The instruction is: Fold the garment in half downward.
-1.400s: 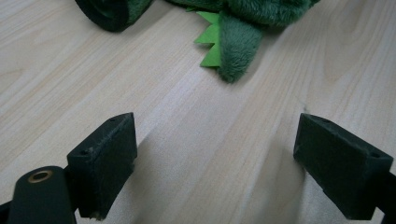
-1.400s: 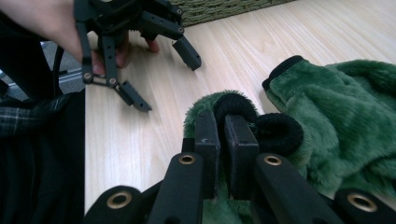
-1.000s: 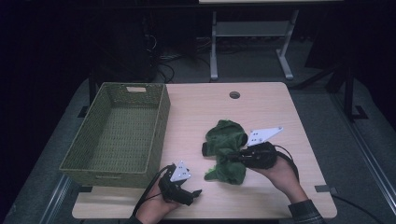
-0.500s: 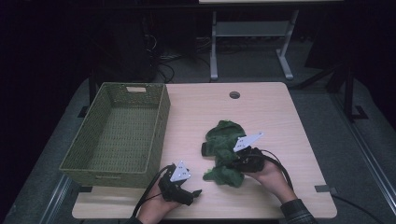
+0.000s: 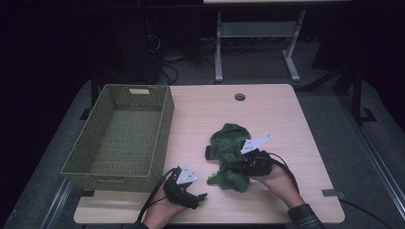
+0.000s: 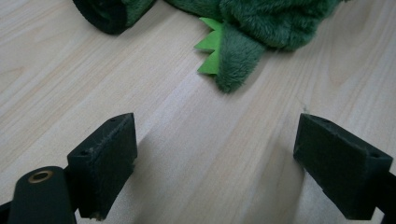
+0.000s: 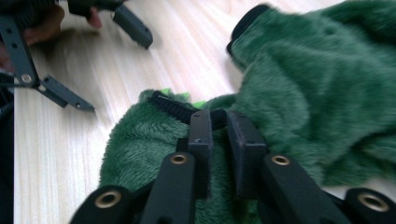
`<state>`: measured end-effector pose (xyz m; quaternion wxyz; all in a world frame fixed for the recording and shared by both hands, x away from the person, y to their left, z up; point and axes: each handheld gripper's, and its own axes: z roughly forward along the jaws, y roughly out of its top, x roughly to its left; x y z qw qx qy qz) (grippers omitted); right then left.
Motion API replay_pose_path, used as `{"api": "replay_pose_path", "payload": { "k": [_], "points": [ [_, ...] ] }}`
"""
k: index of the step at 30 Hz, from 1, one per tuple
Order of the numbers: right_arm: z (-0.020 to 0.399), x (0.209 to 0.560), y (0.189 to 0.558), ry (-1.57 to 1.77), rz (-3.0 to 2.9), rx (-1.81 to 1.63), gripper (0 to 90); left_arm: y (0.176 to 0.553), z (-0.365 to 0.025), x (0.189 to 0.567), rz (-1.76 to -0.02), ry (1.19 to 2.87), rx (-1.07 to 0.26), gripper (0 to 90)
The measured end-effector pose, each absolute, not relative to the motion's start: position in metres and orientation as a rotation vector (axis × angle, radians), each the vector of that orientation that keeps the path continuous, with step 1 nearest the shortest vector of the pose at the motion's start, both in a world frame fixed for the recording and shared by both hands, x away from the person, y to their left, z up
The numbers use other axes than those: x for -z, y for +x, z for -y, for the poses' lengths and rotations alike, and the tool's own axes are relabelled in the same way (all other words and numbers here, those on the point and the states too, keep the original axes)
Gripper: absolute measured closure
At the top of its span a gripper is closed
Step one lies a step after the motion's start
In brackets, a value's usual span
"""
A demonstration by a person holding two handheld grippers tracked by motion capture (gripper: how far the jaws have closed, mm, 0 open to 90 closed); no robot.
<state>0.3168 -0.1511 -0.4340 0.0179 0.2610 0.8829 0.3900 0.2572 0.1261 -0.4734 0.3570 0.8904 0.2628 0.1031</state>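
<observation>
Left gripper (image 5: 203, 195) sat at the near table (image 5: 267, 107) edge, jaws wide apart with nothing between them. Right gripper (image 7: 219, 128) was down on the green plush garment (image 5: 229, 152) mid-table, jaws nearly together and just easing apart at a black ribbed cuff (image 7: 180, 106); blur made it unclear whether the pads gripped it. Woven basket (image 5: 122, 169) stood left of the garment.

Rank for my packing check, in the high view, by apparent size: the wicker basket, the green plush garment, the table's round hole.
1. wicker basket
2. green plush garment
3. round hole, by far the smallest
</observation>
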Motion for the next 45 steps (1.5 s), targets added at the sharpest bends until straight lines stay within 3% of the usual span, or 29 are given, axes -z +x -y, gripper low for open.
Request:
{"api": "replay_pose_path", "payload": {
  "k": [20, 34, 45],
  "points": [
    [0.185, 0.411, 0.335, 0.96, -2.571, -1.22, 60.7, 0.301, -0.106, 0.44, -0.69, 2.216, -0.242, 13.9],
    [0.199, 0.406, 0.381, 1.103, -2.462, -1.157, 58.6, 0.354, -0.088, 0.42, -0.693, 2.182, -0.266, 28.5],
    [0.213, 0.432, 0.423, 1.247, -2.433, -1.108, 59.0, 0.402, -0.078, 0.425, -0.72, 2.202, -0.311, 39.2]
  ]
}}
